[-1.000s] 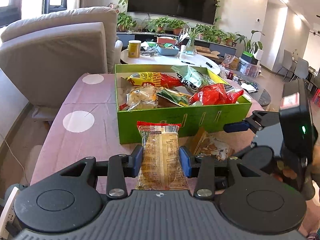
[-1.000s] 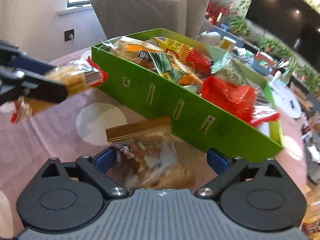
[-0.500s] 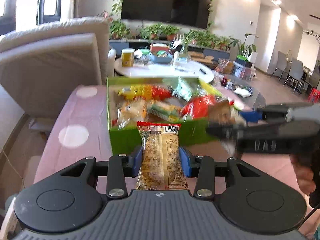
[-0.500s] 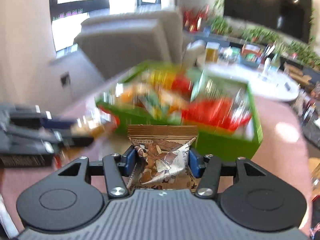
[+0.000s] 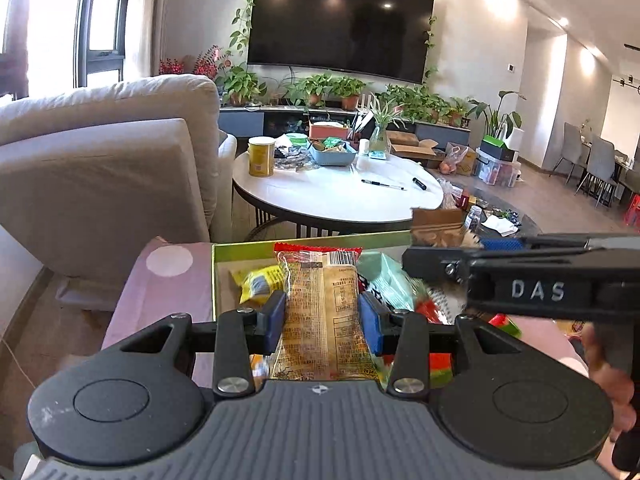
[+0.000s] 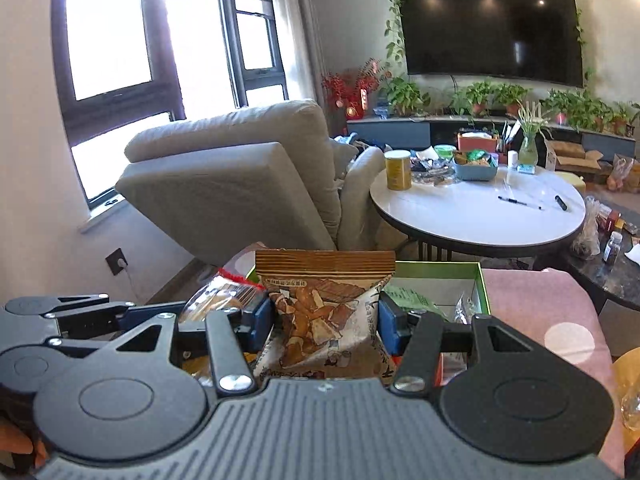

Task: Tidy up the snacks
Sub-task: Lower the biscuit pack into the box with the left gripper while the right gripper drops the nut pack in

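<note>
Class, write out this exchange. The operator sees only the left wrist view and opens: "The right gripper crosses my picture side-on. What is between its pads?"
Observer: A brown snack packet picturing nut-like pieces. The right gripper has just been closing, and its pads press the packet from both sides.
Operator: That gripper hides the far right corner of the green box from me. Is it full?
Observer: No, the green box shows bare floor in that corner.
Operator: Anything low beside the sofa?
Observer: A wall socket, on the wall left of the sofa.
</note>
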`<control>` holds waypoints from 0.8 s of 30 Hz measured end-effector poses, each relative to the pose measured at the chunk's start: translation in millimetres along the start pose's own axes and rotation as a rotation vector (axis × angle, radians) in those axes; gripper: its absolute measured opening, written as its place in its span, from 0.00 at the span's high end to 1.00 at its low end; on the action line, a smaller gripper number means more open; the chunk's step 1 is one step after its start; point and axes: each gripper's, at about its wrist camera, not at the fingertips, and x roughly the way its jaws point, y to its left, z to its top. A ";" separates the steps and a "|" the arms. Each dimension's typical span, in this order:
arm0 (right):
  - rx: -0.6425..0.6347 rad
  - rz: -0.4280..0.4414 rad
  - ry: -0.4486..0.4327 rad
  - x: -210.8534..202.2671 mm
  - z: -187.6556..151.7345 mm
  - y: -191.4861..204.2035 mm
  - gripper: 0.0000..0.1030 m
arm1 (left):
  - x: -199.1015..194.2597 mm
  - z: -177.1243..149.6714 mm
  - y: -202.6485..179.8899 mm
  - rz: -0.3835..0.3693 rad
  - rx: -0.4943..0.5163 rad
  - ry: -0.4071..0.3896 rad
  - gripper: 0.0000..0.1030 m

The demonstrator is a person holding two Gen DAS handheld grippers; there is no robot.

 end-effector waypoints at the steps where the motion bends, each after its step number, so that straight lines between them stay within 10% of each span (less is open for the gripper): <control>1: 0.006 0.000 0.007 3.0 -1.3 -0.7 0.22 | 7.1 1.6 1.0 0.000 0.001 0.005 0.64; 3: 0.020 0.002 0.019 11.6 -2.3 -3.8 0.22 | 22.1 2.0 2.8 -0.003 0.001 0.023 0.62; 6: 0.054 -0.007 0.041 28.3 -3.8 -10.0 0.17 | 41.1 -1.4 7.5 0.010 -0.041 0.041 0.27; 24: 0.180 -0.061 -0.035 -48.9 -32.5 -11.0 0.13 | -22.6 -23.3 -24.9 0.139 0.022 -0.017 0.01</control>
